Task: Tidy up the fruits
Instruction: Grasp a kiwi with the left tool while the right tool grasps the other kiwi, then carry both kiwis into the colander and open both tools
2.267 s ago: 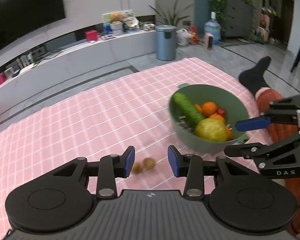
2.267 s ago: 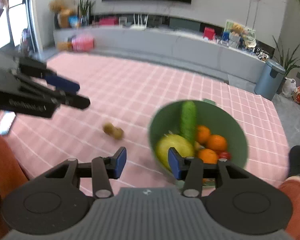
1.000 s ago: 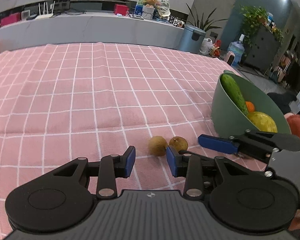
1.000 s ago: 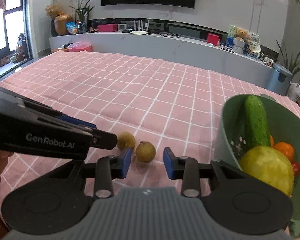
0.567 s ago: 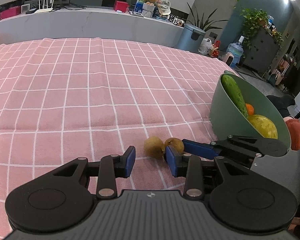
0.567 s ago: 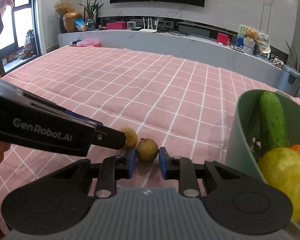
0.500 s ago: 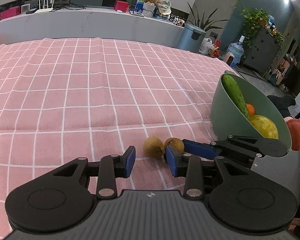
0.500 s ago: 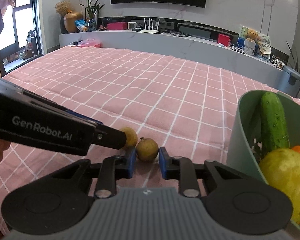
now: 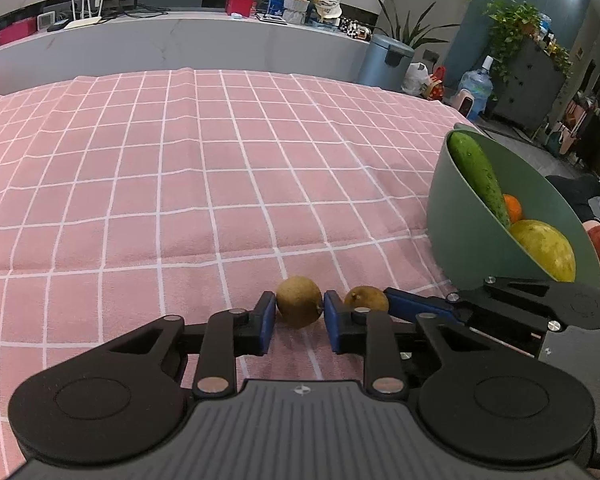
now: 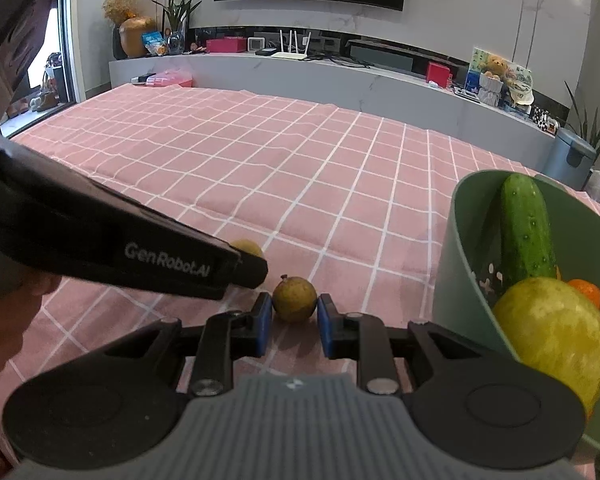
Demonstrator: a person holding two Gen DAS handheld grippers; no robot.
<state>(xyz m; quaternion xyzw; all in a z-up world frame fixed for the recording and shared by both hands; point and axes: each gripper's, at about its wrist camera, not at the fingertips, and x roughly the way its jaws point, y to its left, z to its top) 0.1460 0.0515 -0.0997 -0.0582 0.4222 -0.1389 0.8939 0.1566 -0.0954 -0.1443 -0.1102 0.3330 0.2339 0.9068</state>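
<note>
Left wrist view: left gripper [image 9: 300, 312] fingers pinch the left brown fruit [image 9: 299, 301] on the pink cloth.
Right wrist view: right gripper [image 10: 294, 316] fingers pinch the right brown fruit [image 10: 294, 299] — we judge both sit squarely between pads.
Bowl: green bowl [image 9: 460, 220] lies right, near.

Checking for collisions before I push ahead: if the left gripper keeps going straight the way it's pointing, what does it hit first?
The left gripper already has a small brown fruit between its fingers, so that comes first; beyond it only pink checked cloth shows.

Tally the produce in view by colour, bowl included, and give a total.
Brown fruits, on the cloth: 2
Green cucumber: 1
Yellow-green fruit: 1
Orange fruit: 1 showing
Total: 5 clearly visible; the bowl may hide more.
</note>
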